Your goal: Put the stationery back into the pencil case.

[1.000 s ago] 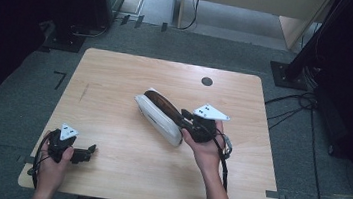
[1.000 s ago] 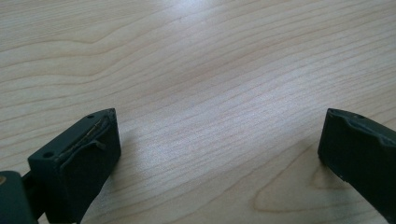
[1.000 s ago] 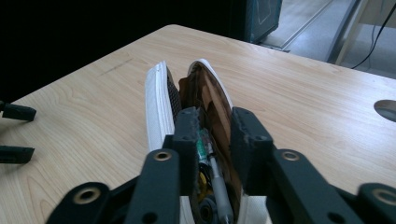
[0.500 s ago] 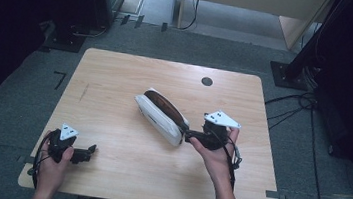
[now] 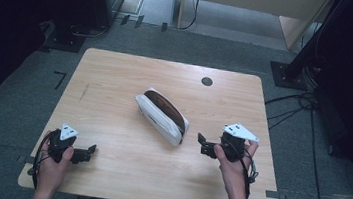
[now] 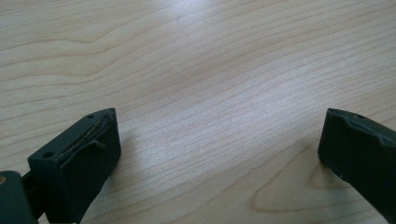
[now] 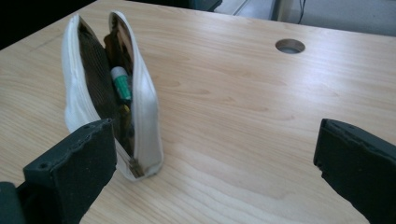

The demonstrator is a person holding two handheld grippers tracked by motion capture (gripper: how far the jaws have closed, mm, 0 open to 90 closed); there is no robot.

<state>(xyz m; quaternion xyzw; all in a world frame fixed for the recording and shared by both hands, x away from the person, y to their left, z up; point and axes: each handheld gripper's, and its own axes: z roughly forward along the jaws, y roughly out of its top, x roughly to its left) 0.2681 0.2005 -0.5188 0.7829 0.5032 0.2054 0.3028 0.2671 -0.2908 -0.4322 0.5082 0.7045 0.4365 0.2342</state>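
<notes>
Right gripper [image 7: 215, 158] agape, unzipped pouch [image 7: 140, 102], green-capped tube [image 7: 121, 84] inside

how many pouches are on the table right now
1. A white zip pouch stands open near the middle of the table, ahead of the open right gripper and apart from it. A green-and-white item shows inside; other contents are too dark to tell.

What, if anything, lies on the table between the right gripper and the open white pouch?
Nothing: in the high view, bare wooden table separates the right gripper from the white pouch; the right gripper view shows the same gap.
</notes>
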